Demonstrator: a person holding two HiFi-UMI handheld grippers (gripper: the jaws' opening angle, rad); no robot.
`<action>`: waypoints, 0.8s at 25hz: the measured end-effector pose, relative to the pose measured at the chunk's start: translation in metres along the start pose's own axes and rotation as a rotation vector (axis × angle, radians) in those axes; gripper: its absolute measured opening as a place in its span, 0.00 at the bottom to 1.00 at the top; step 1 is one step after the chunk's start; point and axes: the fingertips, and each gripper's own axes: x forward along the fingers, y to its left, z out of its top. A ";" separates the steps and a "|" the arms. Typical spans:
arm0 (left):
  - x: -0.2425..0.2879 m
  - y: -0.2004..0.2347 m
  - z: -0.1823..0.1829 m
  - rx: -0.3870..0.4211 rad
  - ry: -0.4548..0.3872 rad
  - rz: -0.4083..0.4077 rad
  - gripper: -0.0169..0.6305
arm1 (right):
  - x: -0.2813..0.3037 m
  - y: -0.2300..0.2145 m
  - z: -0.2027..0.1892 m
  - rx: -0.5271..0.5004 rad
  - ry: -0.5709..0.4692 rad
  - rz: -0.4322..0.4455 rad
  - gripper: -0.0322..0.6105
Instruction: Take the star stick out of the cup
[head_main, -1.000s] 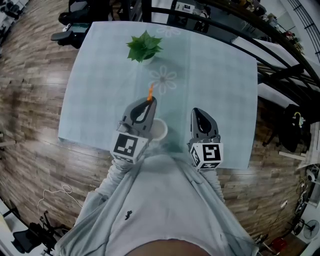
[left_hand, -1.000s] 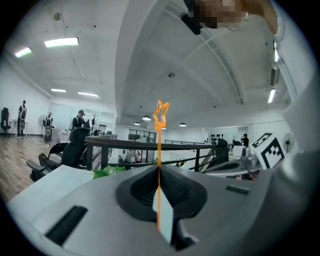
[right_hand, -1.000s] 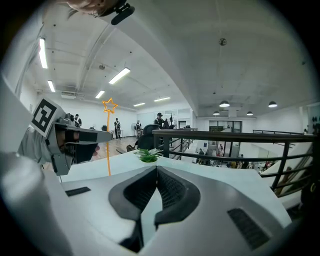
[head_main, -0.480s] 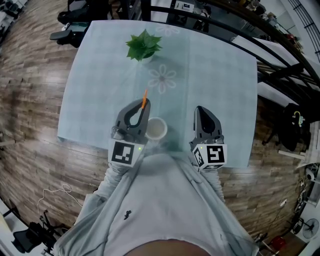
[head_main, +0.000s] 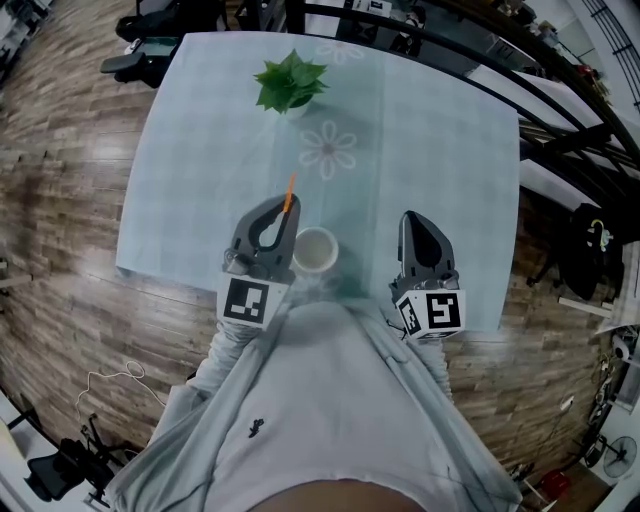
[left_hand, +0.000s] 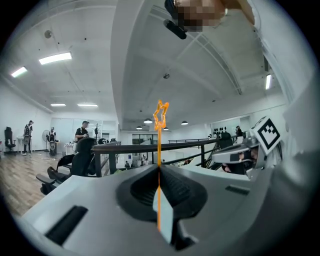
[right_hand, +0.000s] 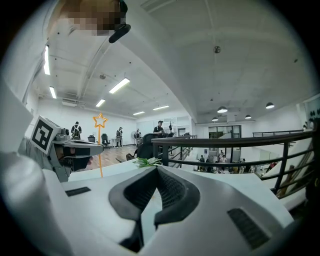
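My left gripper (head_main: 284, 207) is shut on the thin orange star stick (head_main: 289, 192), which pokes out past its tips over the table. In the left gripper view the stick (left_hand: 159, 150) runs upright between the closed jaws (left_hand: 159, 169), its star up top. The white cup (head_main: 315, 249) stands just right of that gripper, its mouth showing whole, with no stick in it. My right gripper (head_main: 412, 219) hovers to the cup's right, shut with nothing in it (right_hand: 157, 169). From the right gripper view the star stick (right_hand: 100, 121) and the left gripper (right_hand: 75, 149) show at left.
A small green potted plant (head_main: 290, 84) stands at the far middle of the pale blue tablecloth (head_main: 440, 150). A dark railing (head_main: 560, 90) runs along the table's right side, and wooden floor (head_main: 60, 200) lies to the left. My own grey sleeves fill the near edge.
The left gripper with the stick has drawn slightly left, away from the cup, so the cup's mouth now shows whole. The right gripper has barely shifted.
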 end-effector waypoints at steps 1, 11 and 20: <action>0.000 0.001 -0.001 -0.004 0.002 0.002 0.06 | 0.000 0.000 0.000 -0.001 0.002 0.002 0.07; 0.000 0.005 -0.004 -0.018 0.006 0.013 0.06 | 0.001 0.008 -0.006 0.009 0.015 0.020 0.07; 0.001 0.004 -0.004 -0.029 0.009 0.017 0.06 | 0.000 0.006 -0.006 0.027 0.008 0.011 0.07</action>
